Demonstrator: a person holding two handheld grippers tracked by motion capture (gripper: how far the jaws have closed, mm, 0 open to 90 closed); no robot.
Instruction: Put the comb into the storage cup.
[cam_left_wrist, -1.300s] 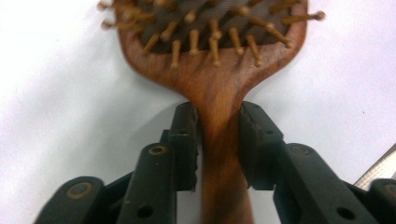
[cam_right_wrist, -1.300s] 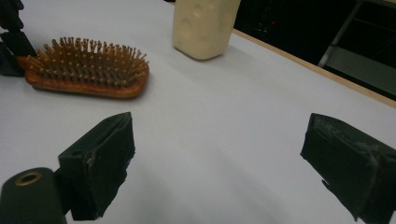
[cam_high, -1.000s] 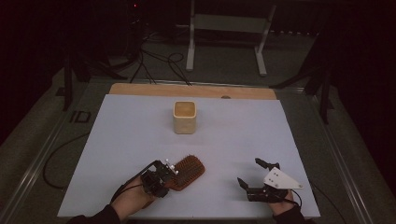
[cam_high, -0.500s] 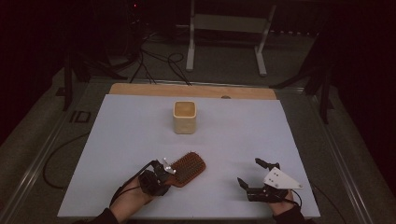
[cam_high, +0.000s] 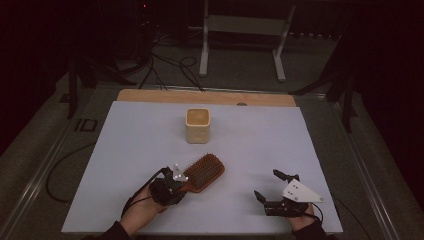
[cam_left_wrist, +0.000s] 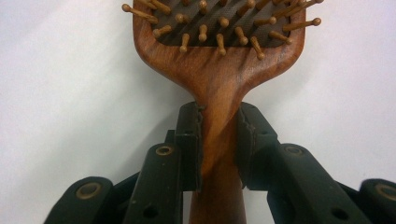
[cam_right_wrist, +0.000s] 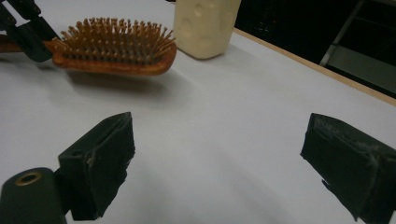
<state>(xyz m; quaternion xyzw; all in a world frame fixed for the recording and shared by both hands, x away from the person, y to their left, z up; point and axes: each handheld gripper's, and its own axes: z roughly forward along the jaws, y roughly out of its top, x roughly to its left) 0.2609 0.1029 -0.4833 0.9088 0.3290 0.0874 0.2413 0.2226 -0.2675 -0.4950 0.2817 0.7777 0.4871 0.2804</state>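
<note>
The left gripper (cam_left_wrist: 219, 135) is clamped on the neck of a wooden hairbrush (cam_left_wrist: 219, 70), its pads pressed against both sides of the handle; the handle's lower end is cut off at the bottom edge and the brush head at the top. In the high view the hairbrush (cam_high: 202, 172) lies near the front of the table (cam_high: 125, 150), bristles up. The right gripper (cam_high: 274, 186) rests well apart to the right, jaws wide apart with nothing between them. Beyond stands a cream square cup (cam_high: 198, 125), its top cropped in the right gripper view.

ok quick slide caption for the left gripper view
Left tongs clamped on the neck of a wooden hairbrush, bristles up, above a white table.
</note>
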